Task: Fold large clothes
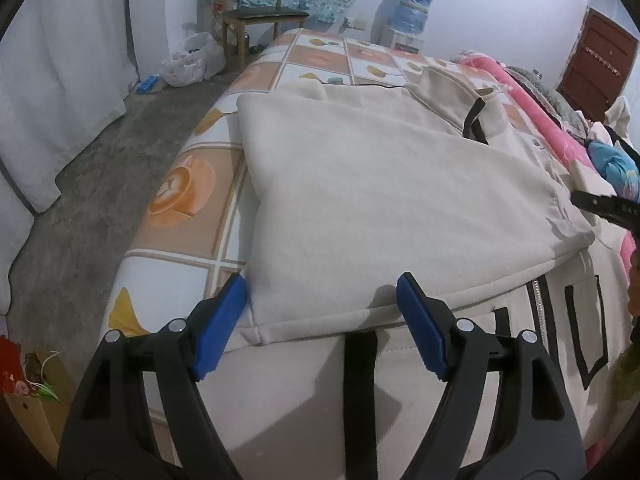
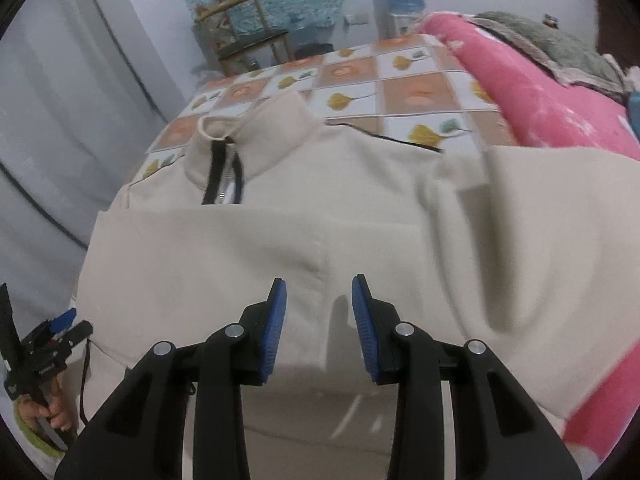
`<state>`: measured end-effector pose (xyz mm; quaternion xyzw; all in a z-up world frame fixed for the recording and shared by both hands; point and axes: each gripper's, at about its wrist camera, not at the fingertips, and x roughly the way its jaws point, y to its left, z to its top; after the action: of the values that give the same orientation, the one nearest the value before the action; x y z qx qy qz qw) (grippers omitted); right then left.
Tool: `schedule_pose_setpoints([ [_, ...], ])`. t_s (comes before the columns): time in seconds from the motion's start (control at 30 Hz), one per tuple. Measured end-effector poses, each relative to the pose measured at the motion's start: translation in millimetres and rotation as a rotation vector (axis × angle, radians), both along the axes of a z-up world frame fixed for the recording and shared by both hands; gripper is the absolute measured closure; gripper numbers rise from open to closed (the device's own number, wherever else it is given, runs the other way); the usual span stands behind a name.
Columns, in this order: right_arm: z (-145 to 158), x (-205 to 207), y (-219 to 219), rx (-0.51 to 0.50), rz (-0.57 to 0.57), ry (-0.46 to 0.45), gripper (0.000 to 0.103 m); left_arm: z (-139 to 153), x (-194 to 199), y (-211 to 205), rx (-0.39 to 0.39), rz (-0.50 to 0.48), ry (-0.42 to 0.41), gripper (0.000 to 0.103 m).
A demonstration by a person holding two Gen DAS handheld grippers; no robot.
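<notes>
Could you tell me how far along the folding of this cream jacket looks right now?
One side panel of the cream jacket is already folded across its front. Nothing is in hand: the left gripper is open over the folded edge, and the right gripper hovers with nothing between its fingers. The other side, by the pink blanket, and the lengthwise fold remain.

The left wrist camera looks steeply down, close over the cream jacket (image 1: 380, 184) from the bed's (image 1: 192, 184) edge. The right looks likewise toward the collar (image 2: 256, 140); both share jacket, bedsheet and wooden chair (image 1: 256, 4).
</notes>
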<state>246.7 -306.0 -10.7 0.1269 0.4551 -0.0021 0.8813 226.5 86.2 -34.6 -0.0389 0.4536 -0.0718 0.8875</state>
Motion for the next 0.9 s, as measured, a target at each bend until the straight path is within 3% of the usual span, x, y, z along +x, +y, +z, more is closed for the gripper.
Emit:
schedule_pose_setpoints([
  [0.1, -20, 18, 1, -0.027, -0.007, 0.039, 0.069, -3, 0, -6, 0.048, -0.007, -0.011, 0.027],
  [0.13, -22, 20, -1, -0.031, -0.014, 0.006, 0.069, -3, 0, -8, 0.059, -0.011, -0.011, 0.026],
  [0.23, -18, 23, -6, -0.021, -0.074, 0.033, 0.068, -4, 1, -11, 0.085, -0.013, -0.012, 0.025],
  [0.33, -3, 14, 4, -0.053, -0.067, -0.017, 0.068, -4, 1, -12, 0.088, -0.003, -0.014, 0.024],
  [0.6, -7, -15, 40, -0.193, 0.047, -0.003, 0.041, -4, 0, -15, 0.108, 0.016, -0.015, 0.023],
  [0.77, -25, -24, 56, -0.317, 0.095, 0.029, 0.034, 0, -2, -16, 0.136, 0.041, -0.004, 0.019],
  [0.9, -9, -34, 57, -0.294, 0.089, 0.002, 0.034, 17, -12, -19, 0.160, 0.049, -0.029, 0.018],
])
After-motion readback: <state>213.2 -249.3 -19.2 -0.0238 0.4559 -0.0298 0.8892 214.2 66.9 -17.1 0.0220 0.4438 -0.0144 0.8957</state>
